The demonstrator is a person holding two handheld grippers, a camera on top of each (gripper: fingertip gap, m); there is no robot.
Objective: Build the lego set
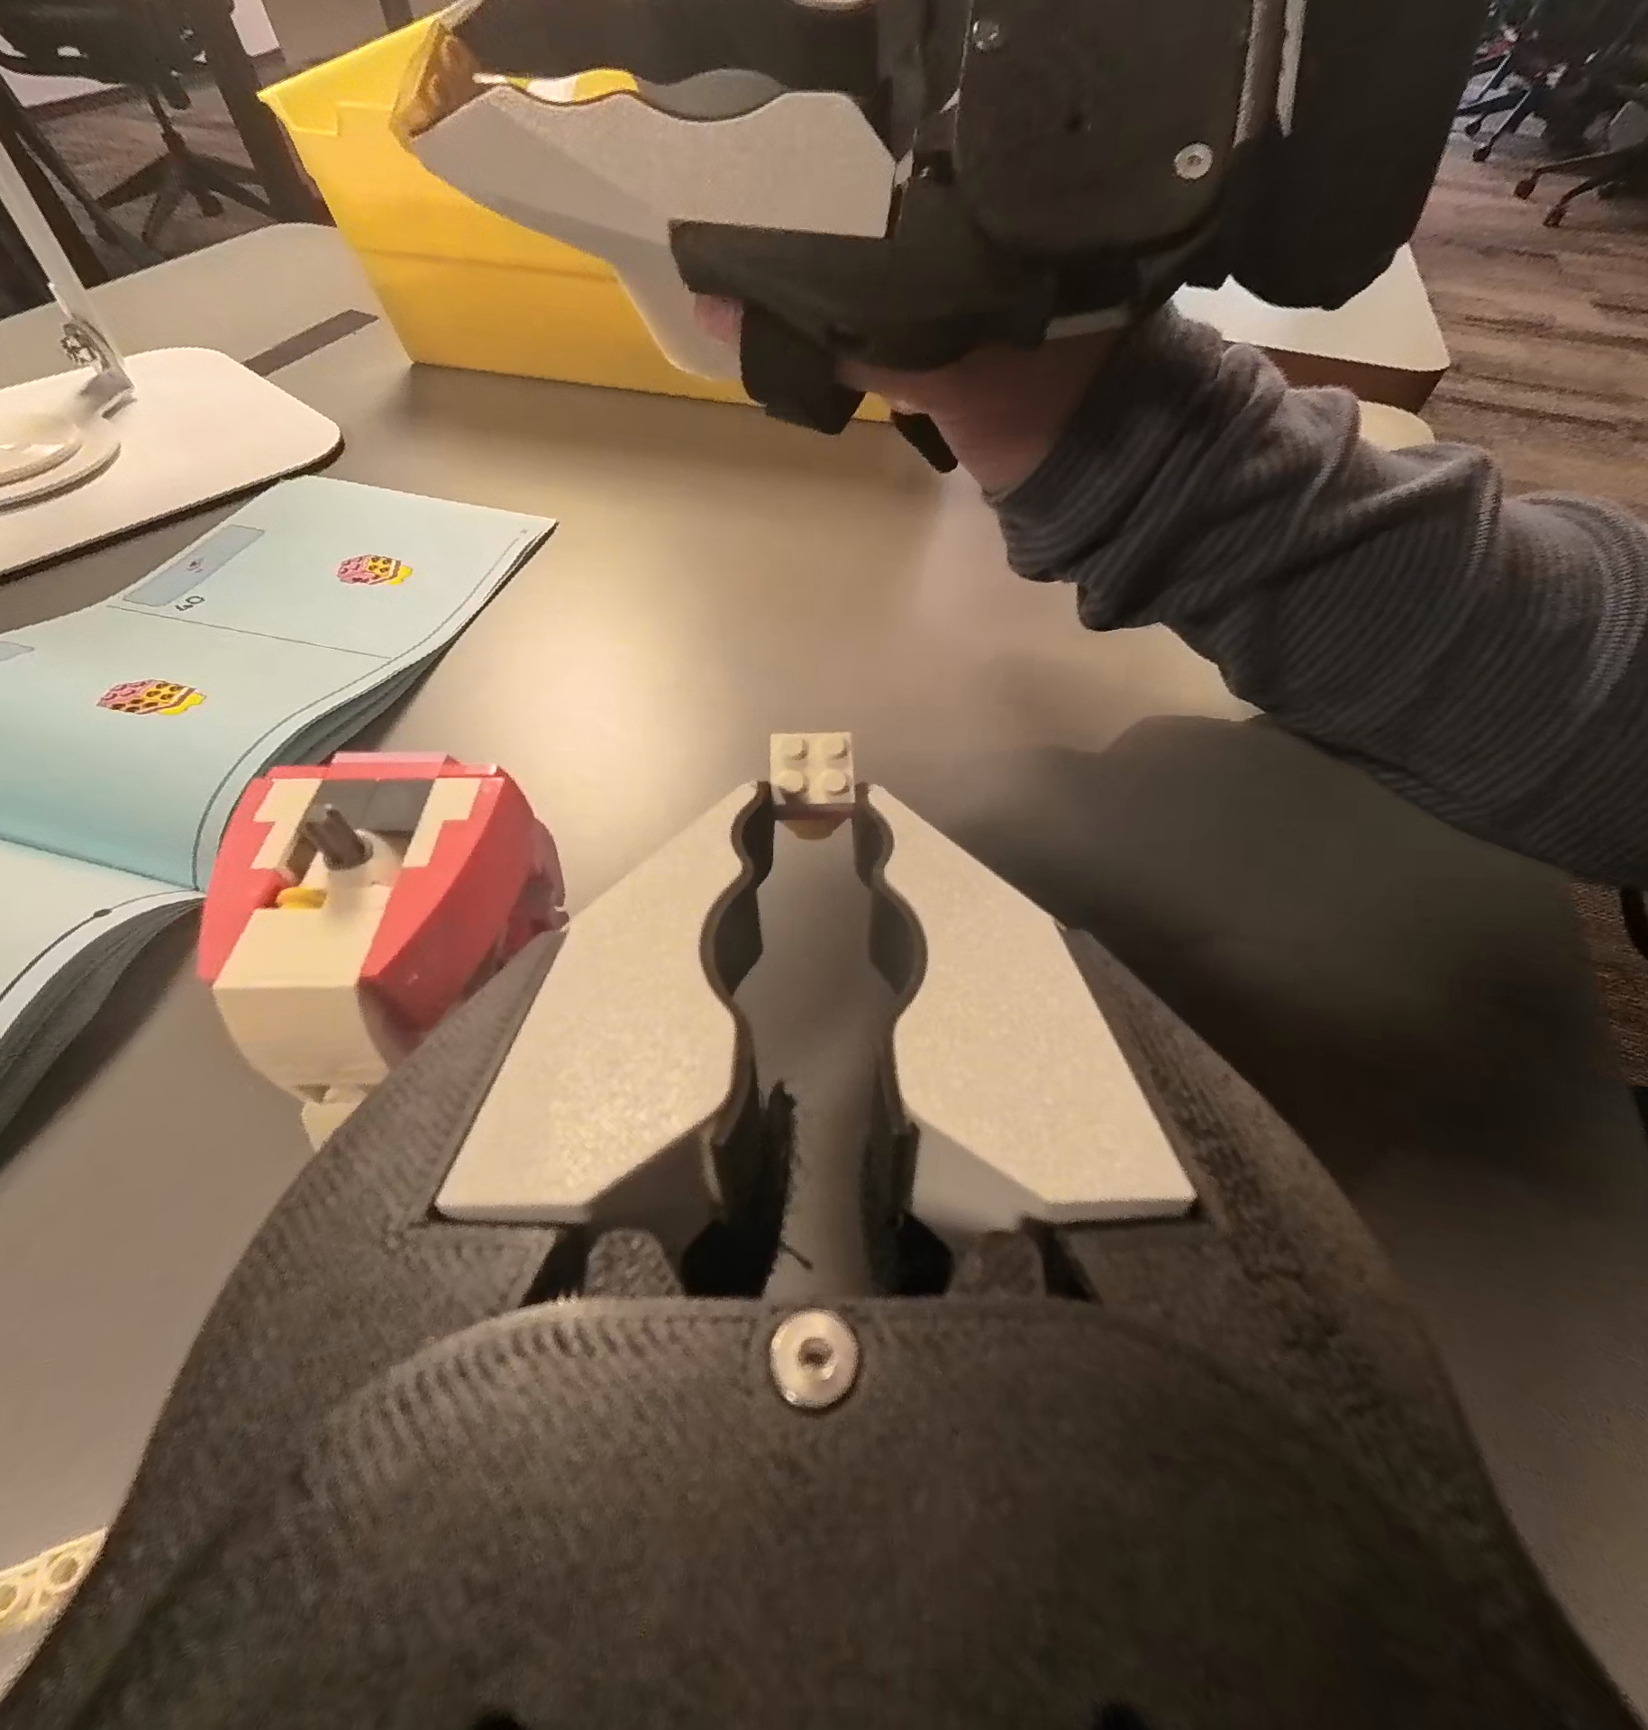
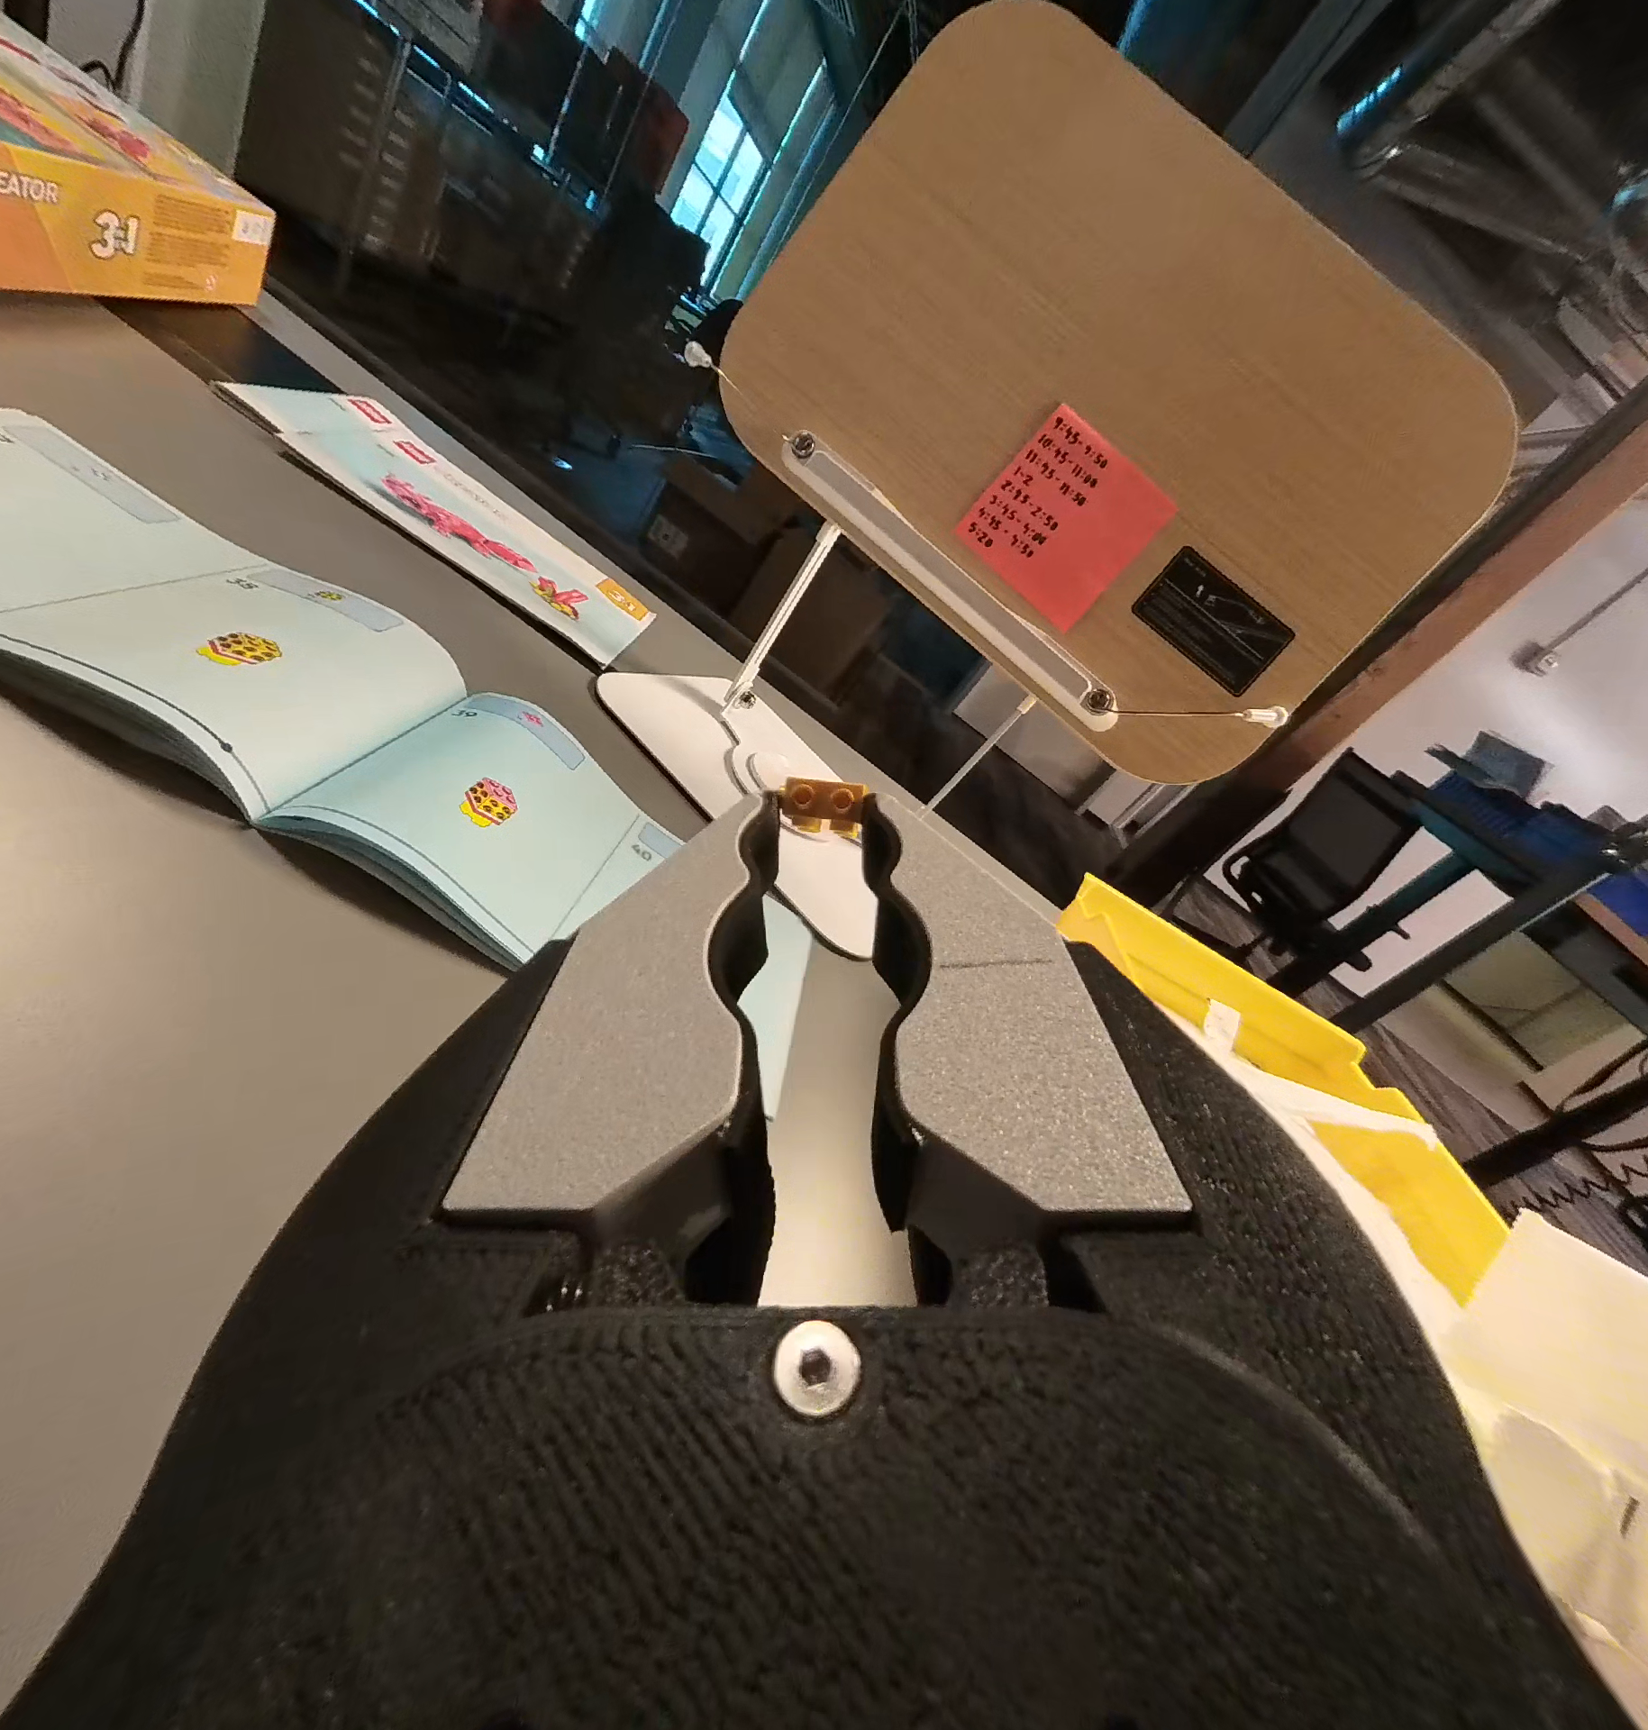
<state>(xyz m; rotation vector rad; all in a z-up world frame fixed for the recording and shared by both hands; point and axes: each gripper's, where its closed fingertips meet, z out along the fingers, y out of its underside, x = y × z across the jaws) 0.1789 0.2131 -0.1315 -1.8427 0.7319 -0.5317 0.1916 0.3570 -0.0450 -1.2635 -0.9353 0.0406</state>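
My left gripper (image 1: 812, 801) is shut on a small brick stack (image 1: 810, 777): a cream four-stud plate on top with a dark red and tan piece beneath, held just above the grey table (image 1: 801, 580). A red and cream brick model (image 1: 370, 899) stands on the table just left of my left fingers. My right gripper (image 2: 822, 811) is shut on a small tan two-stud brick (image 2: 822, 807), held in the air over the table. The right gripper also shows in the left wrist view (image 1: 707, 187), high up, in a person's hand.
An open pale-blue instruction booklet (image 1: 193, 674) lies left of the model. A yellow bin (image 1: 483, 262) stands at the back. A white stand base (image 1: 127, 440) carries a wooden board (image 2: 1129, 374). An orange box (image 2: 99, 215) lies far left. A loose cream plate (image 1: 29, 1591) lies near. My hands' fingertips stand some 15 cm from each other.
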